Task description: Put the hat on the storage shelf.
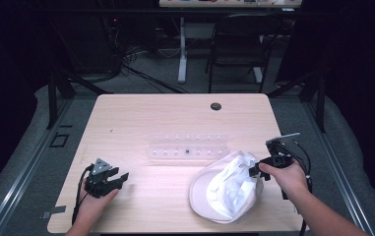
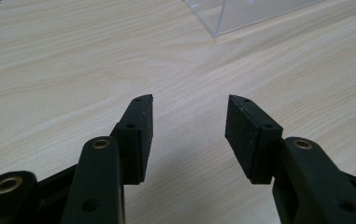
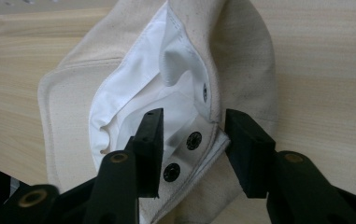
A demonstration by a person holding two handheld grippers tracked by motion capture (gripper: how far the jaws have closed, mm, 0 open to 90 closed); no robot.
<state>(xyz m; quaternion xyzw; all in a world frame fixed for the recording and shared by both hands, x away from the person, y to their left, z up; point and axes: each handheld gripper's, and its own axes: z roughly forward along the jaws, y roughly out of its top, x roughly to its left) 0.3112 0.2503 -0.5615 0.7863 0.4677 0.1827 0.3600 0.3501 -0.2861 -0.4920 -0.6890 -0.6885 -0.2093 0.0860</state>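
A cream cap (image 1: 224, 191) lies upside down on the table's right front part, its white lining facing up. My right gripper (image 1: 252, 170) reaches into the cap's back from the right. In the right gripper view the right gripper (image 3: 193, 114) stands open astride the cap (image 3: 245, 56), one jaw inside over the lining and the other outside the rim. Between them lies the back strap (image 3: 185, 154) with its black snaps, and the pads do not press it. My left gripper (image 1: 121, 178) rests low at the left front. Seen in its own view, the left gripper (image 2: 189, 99) is open over bare wood.
A clear plastic rack (image 1: 187, 147) lies flat at the table's middle, and its corner (image 2: 241, 14) is just ahead of the left jaws. A cable hole (image 1: 216, 106) is at the back of the wooden table (image 1: 140, 118). A black chair (image 1: 239, 39) stands behind.
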